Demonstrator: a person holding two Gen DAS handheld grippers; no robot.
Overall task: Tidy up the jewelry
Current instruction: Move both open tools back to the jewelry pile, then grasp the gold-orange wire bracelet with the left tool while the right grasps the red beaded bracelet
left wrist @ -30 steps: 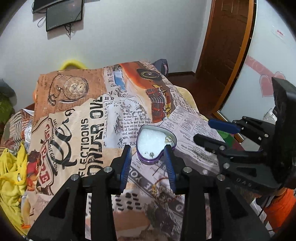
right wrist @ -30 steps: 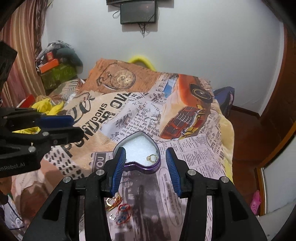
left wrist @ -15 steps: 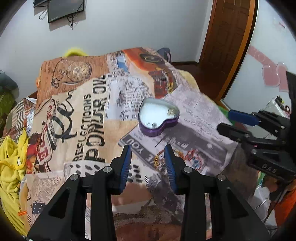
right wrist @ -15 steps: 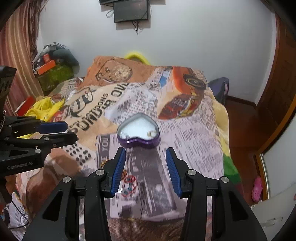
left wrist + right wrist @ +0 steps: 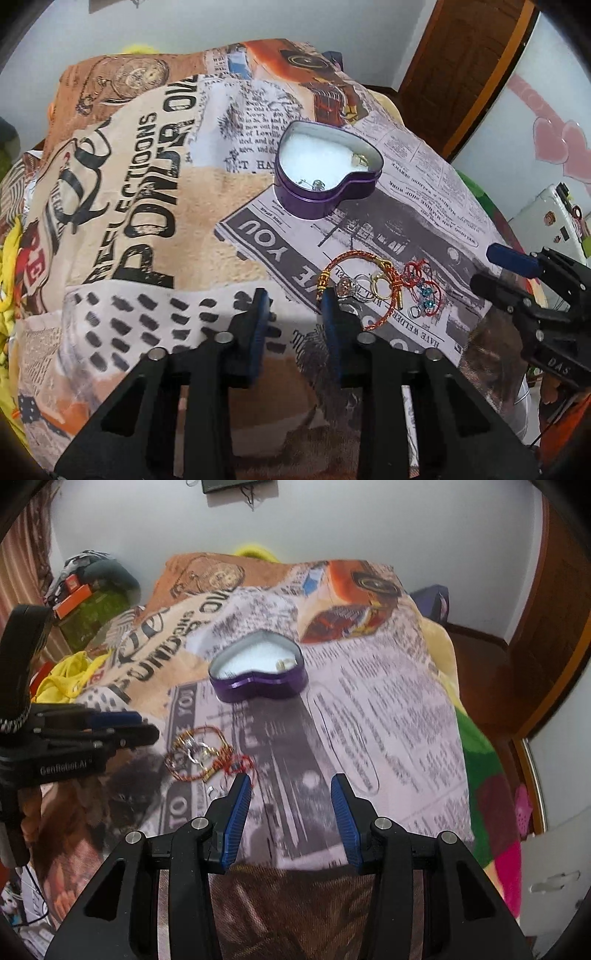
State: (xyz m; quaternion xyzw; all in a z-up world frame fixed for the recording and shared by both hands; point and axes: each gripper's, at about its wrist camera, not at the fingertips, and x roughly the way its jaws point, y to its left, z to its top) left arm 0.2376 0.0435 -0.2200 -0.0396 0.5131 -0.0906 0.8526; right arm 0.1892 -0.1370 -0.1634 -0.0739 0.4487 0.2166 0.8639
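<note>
A purple heart-shaped tin (image 5: 328, 173) with a white lining stands open on the printed blanket (image 5: 147, 206); a ring (image 5: 359, 159) and a small stone piece (image 5: 317, 183) lie inside. It also shows in the right wrist view (image 5: 258, 672). A pile of loose jewelry (image 5: 384, 288) with a red-gold cord bracelet, rings and blue beads lies nearer, also in the right wrist view (image 5: 207, 755). My left gripper (image 5: 293, 299) is open and empty just left of the pile. My right gripper (image 5: 291, 790) is open and empty, right of the pile.
The blanket covers a bed whose near edge drops off below the grippers. Yellow cloth (image 5: 9, 280) lies at the left. A wooden door (image 5: 469, 55) and a white cabinet (image 5: 554, 867) are to the right. A clutter of boxes (image 5: 74, 590) sits far left.
Both grippers have pulled back from the tin toward the near edge of the bed. The jewelry pile has come into full view. Both stay open and empty.
</note>
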